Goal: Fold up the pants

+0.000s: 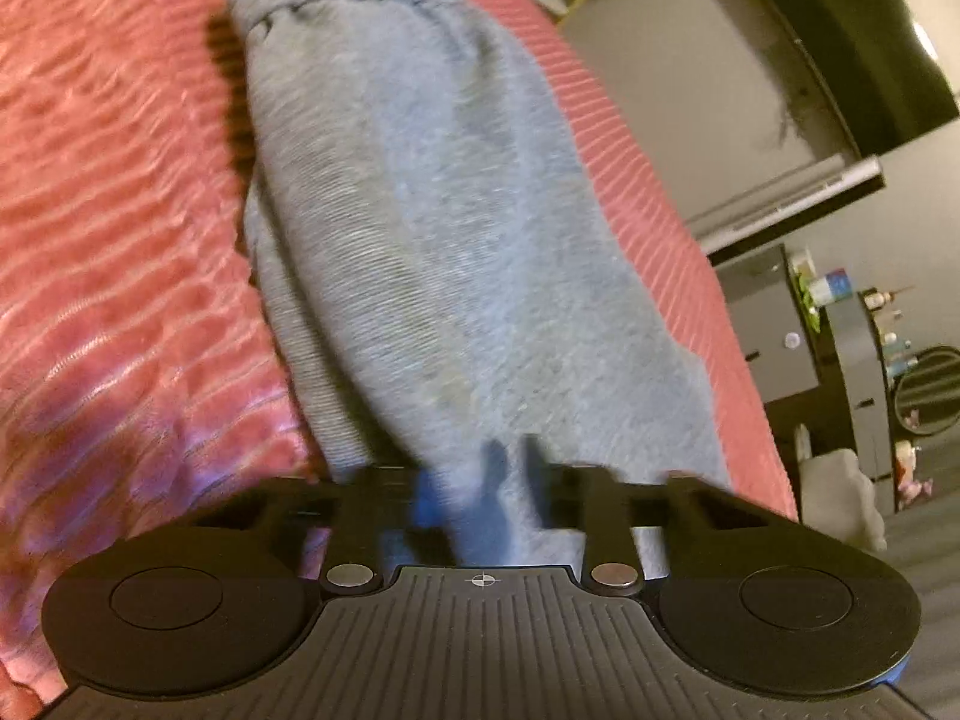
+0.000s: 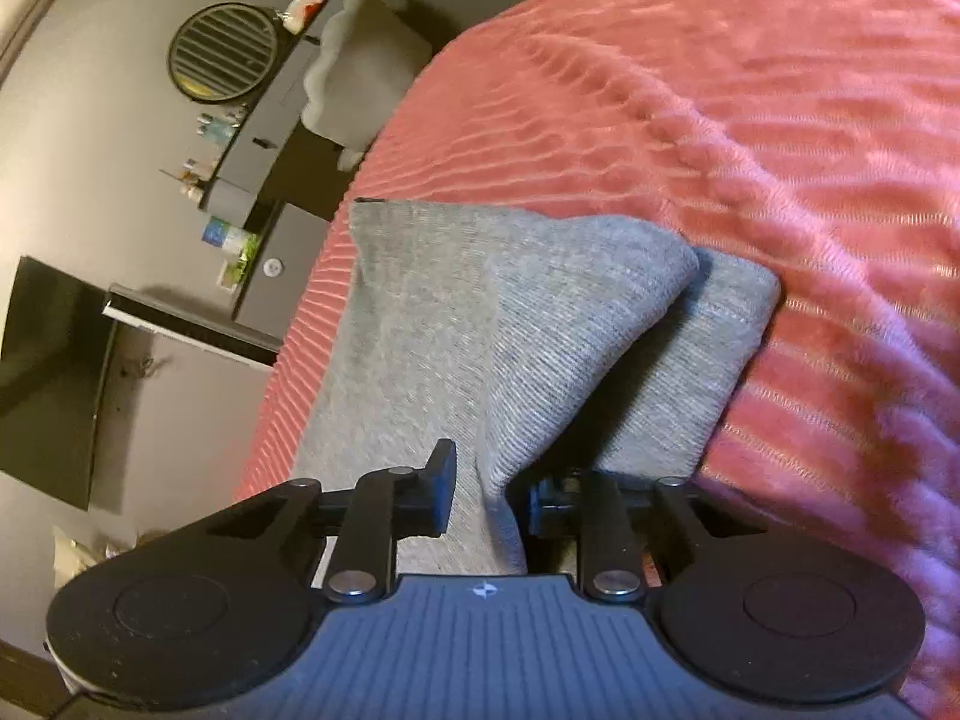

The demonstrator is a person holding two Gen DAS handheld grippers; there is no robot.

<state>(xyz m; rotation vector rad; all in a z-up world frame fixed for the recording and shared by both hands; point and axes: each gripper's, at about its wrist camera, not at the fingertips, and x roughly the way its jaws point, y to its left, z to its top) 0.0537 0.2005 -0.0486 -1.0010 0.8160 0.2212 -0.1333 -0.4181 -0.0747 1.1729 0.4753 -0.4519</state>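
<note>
Grey knit pants (image 1: 420, 228) lie on a pink ribbed bedspread (image 1: 108, 180), stretching away from the left gripper to a seamed far end. My left gripper (image 1: 480, 480) is shut on the near edge of the pants; the view is blurred. In the right wrist view the grey pants (image 2: 480, 312) rise in a lifted fold from my right gripper (image 2: 489, 498), which is shut on the near fabric edge. A lower layer lies flat on the bedspread (image 2: 750, 120) to the right of the fold.
The bed edge runs beside the pants in both views. Beyond it stand a dark dresser (image 2: 264, 138) with small bottles, a round mirror (image 2: 223, 53), a pale chair (image 2: 354, 72), a dark screen (image 2: 48, 378) and grey walls.
</note>
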